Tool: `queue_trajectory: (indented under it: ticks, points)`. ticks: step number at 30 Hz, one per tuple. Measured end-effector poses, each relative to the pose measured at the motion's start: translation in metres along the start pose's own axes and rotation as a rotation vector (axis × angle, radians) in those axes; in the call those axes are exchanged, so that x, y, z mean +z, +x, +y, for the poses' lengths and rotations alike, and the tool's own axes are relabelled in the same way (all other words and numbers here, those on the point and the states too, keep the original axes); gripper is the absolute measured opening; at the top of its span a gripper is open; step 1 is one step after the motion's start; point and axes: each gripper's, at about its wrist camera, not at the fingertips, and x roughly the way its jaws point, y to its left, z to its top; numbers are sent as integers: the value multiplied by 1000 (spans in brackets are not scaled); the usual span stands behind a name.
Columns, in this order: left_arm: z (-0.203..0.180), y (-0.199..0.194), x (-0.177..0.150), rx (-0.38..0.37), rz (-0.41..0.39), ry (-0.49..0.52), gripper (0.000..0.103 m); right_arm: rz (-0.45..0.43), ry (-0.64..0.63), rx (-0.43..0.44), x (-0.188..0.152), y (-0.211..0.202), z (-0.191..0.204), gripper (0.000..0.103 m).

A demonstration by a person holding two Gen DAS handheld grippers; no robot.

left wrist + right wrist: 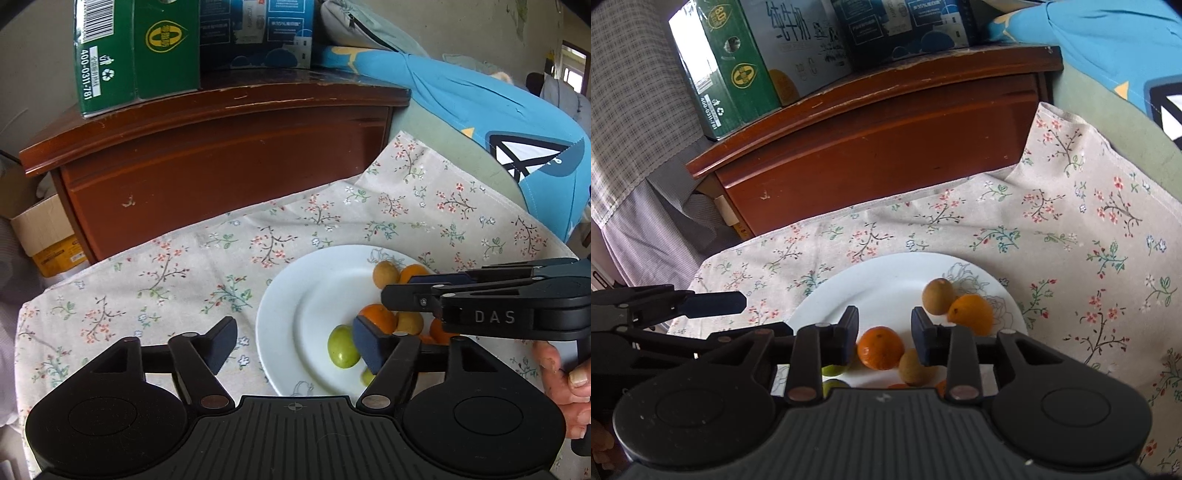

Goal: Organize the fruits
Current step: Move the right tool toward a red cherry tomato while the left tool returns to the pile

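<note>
A white plate (pixel 284 317) (pixel 846 284) on the flowered cloth holds several small fruits. Among them are a green fruit (pixel 343 350), a mandarin (pixel 376 317) (pixel 881 347) and a brownish fruit (pixel 386 273) (pixel 938 295). A second mandarin (pixel 971 314) lies beside the brownish one. My left gripper (pixel 295 343) is open over the plate's left rim. The green fruit lies just inside its right finger (pixel 369 347), untouched. My right gripper (pixel 884 334) (pixel 399 291) hovers above the plate with its jaws narrowly apart. The mandarin lies below the gap, and the pads do not press on it.
A brown wooden cabinet (pixel 221 162) (pixel 879 147) stands behind the cloth, with green and blue cartons (pixel 136 48) on top. Blue and green bedding (pixel 480 110) rises at the right. A cardboard box (pixel 44 232) sits on the floor at the left. A hand (pixel 561 380) grips the right tool's handle.
</note>
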Motion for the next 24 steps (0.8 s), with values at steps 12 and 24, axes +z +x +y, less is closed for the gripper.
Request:
queue_trajectory:
  ticks: [12, 24]
  points:
    - [28, -23, -7, 85, 29, -8, 84, 39, 44, 20, -8, -9, 7, 34]
    - [52, -55, -11, 135, 39, -47, 84, 86, -48, 82, -19, -23, 43, 34]
